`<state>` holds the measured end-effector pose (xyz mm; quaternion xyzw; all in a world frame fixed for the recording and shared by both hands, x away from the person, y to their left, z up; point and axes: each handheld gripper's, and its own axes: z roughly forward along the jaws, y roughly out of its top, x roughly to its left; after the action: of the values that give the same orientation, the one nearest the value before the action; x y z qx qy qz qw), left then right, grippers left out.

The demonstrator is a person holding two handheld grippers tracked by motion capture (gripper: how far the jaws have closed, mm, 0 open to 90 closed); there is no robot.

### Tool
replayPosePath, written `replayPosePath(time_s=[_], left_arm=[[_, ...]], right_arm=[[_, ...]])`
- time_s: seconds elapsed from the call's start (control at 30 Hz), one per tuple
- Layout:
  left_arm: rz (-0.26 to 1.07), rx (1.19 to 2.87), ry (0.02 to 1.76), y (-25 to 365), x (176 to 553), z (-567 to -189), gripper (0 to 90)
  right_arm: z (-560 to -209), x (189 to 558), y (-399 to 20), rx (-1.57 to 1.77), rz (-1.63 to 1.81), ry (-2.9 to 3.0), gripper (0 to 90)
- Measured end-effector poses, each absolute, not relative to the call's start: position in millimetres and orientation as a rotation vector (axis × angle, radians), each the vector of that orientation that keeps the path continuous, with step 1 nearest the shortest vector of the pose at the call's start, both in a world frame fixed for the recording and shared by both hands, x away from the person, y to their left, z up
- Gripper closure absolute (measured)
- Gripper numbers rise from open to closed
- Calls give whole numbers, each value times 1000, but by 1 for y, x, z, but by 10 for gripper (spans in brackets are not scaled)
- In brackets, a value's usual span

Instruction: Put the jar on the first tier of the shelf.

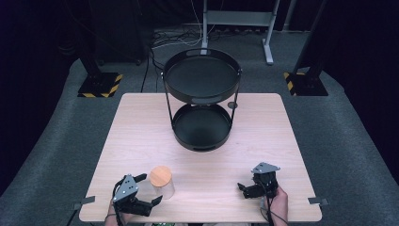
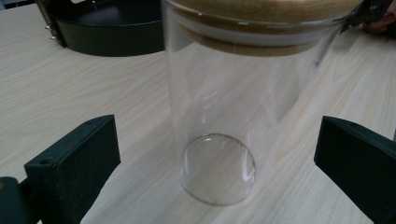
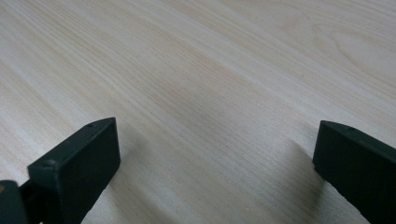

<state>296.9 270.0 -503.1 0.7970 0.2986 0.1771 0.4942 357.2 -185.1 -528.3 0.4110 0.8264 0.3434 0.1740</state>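
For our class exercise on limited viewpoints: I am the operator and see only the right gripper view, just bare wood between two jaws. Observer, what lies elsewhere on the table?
Observer: A clear glass jar with a wooden lid stands upright near the left gripper.
Operator: Is it gripped?
Observer: No, the left gripper's jaws are open on either side, not touching it.
Operator: Anything farther off?
Observer: A black two-tier tray stand, both tiers empty.

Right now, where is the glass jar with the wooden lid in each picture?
High view: the glass jar stands near the table's front edge, beside the left gripper.
Left gripper view: the jar stands in the middle, between the open jaws.
Right gripper view: not in it.
Shared landmark: the black two-tier tray.
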Motion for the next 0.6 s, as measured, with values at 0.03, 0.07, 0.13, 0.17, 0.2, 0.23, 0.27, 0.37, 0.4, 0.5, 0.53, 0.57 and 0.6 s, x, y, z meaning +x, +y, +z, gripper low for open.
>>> replayPosePath(time_s=[0.03,0.07,0.13,0.17,0.2,0.23,0.27,0.37,0.4,0.5,0.53,0.57,0.6], left_arm=[[429,1932,724,270,297,-503,0],[427,1931,718,268,297,-503,0],[434,1929,711,263,299,-503,0],[434,1929,711,263,299,-503,0],[433,1926,711,261,300,-503,0],[434,1923,711,260,300,-502,0],[437,1919,711,257,301,-502,0],[443,1914,716,253,303,-501,0],[443,1914,716,253,303,-501,0],[451,1913,719,248,304,-500,0],[456,1909,724,246,304,-500,0],[457,1909,726,245,305,-500,0],[464,1908,729,244,305,-500,0]], right_arm=[[-528,357,-185,1165,974,2343,0],[-528,357,-185,1165,973,2343,0],[-528,357,-185,1165,974,2343,0],[-528,357,-185,1165,974,2343,0],[-528,357,-185,1166,974,2343,0],[-528,357,-185,1166,974,2343,0],[-528,357,-185,1165,974,2343,0],[-528,357,-185,1165,974,2343,0],[-528,357,-185,1165,974,2343,0],[-528,357,-185,1165,974,2343,0],[-528,357,-185,1165,974,2343,0],[-528,357,-185,1165,974,2343,0],[-528,357,-185,1165,974,2343,0]])
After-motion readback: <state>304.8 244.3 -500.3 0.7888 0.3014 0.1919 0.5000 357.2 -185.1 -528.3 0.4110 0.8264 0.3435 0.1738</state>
